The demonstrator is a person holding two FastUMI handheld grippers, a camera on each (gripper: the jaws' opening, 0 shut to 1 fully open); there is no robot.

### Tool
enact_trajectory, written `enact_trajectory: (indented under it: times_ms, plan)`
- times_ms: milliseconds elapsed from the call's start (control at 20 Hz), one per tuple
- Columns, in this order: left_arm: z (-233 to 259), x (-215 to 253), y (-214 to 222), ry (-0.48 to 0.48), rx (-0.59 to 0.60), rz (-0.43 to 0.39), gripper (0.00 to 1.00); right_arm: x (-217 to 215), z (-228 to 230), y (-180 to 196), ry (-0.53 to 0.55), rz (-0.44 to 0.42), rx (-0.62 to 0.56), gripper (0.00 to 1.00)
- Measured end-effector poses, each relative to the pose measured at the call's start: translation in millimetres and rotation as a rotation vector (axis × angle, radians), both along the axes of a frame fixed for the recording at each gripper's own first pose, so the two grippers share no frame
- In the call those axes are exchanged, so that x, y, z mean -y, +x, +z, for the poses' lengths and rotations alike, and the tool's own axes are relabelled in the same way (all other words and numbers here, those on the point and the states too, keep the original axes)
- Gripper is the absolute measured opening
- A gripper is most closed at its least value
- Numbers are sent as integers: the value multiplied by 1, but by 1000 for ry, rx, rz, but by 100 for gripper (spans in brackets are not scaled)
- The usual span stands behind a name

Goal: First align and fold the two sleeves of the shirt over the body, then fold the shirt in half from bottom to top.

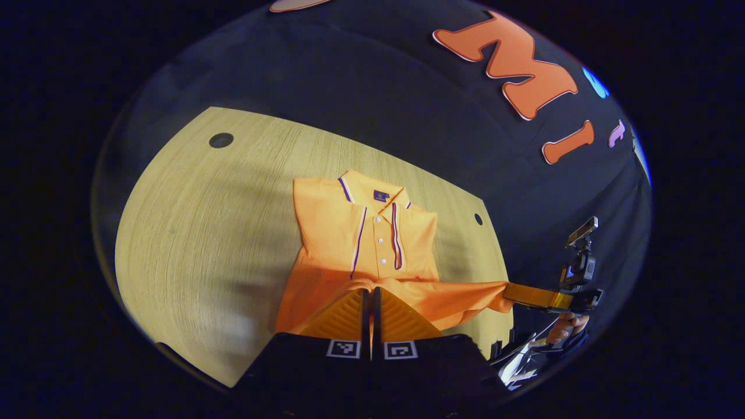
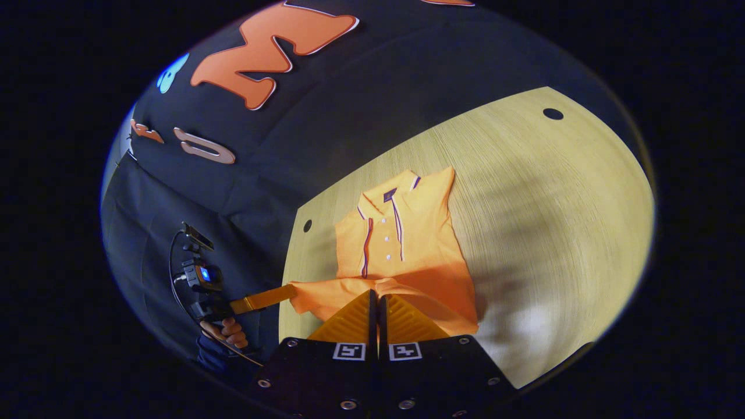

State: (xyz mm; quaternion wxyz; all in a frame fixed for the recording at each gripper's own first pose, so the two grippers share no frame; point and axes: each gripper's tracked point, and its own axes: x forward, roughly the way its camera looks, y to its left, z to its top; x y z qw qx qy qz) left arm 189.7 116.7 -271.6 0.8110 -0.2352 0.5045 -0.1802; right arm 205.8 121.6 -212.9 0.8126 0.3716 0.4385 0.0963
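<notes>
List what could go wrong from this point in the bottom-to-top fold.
1. Both grippers, left and right, pinch the shirt hem only at its corners; thin fabric might slip out during the lift.
2. The hem sags between the grips, so the fold line may land crooked.
3. The folded-in sleeves could shift as the body is pulled over the table.

A pale wood-grain desk (image 1: 192, 233) with rounded corners carries an orange short-sleeved polo shirt with dark-and-white striped collar and placket (image 1: 372, 233). The shirt lies collar away, near the desk's far edge. Two small dark round holes (image 1: 221, 140) mark the desk's corners.
</notes>
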Motion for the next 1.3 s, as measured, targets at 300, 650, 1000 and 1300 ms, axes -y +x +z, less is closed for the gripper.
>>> enact_trajectory:
  times_ms: [300,650,1000,1300]
  plan:
    - [-13,-10,87,44,66,12,0,10,-2,94,-90,-23,38,0]
    - [-56,-27,168,230,141,15,1,37,-45,158,-165,-153,-67,2]
    - [-27,-26,156,263,233,24,95,55,-22,145,-313,-208,85,80]
    - [45,-24,111,340,413,53,95,73,34,98,-498,-224,284,97]
